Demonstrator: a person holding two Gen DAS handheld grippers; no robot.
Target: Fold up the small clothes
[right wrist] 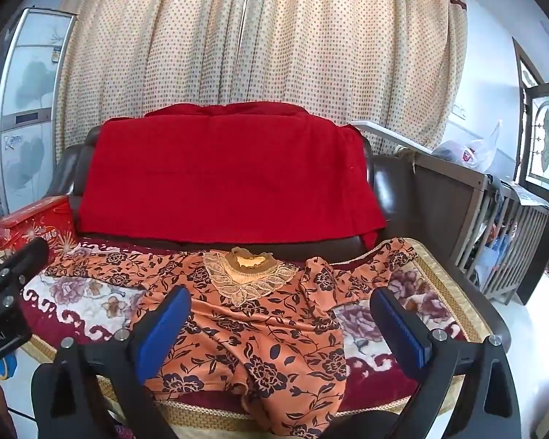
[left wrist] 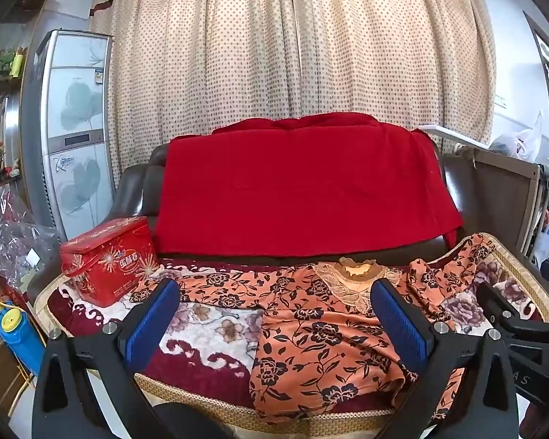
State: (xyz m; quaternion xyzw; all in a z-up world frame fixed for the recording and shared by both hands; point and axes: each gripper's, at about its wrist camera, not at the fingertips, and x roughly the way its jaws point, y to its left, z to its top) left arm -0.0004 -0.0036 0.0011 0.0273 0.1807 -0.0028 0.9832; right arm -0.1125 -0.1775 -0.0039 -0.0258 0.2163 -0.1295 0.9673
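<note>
Dotted curtains (left wrist: pixel 292 36) hang behind a dark sofa (right wrist: pixel 391 186) with a red cloth (left wrist: pixel 303 186) draped over its back; on the seat lies a floral blanket (left wrist: pixel 208 325). On that blanket an orange flowered blouse (left wrist: pixel 311 333) is spread flat, lace collar toward the red cloth, sleeves out to either side. Only the left view shows in full a red tin (left wrist: pixel 109 259) left of the blouse, lid on, printed with sparkles and Chinese characters I cannot read; the right view catches just its corner. Only the right view shows a patterned glass door (right wrist: pixel 545 146) far right of the sofa, and the lettering "obot.AI" on the left tool's body. Left gripper (left wrist: pixel 274 314) and right gripper (right wrist: pixel 282 322) both stand wide, blue pads apart, above the blouse's lower half and gripping nothing.
</note>
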